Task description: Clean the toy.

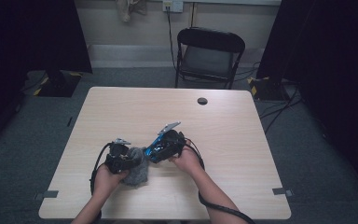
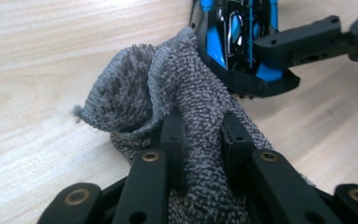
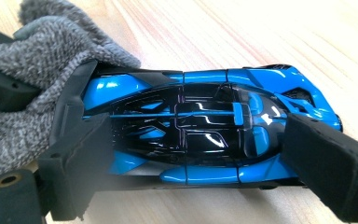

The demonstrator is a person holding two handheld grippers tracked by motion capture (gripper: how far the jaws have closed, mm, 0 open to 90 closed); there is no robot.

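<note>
A pale wooden tabletop (image 1: pixel 121 107) stands in a dim room, a black folding chair (image 1: pixel 209 55) beyond its far edge. Near the front edge, left of centre, the left claw (image 1: pixel 129 159) is clamped tight on a fold of grey cloth (image 2: pixel 200 116). Just to its right, the right claw (image 1: pixel 157 150) grips a blue-and-black toy car (image 3: pixel 200 128) end to end, jaws wide. The cloth touches the car's near end.

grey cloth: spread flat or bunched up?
Bunched. The grey cloth is pinched into a fold between the left gripper jaws, its edge curling up against the blue toy car.
</note>
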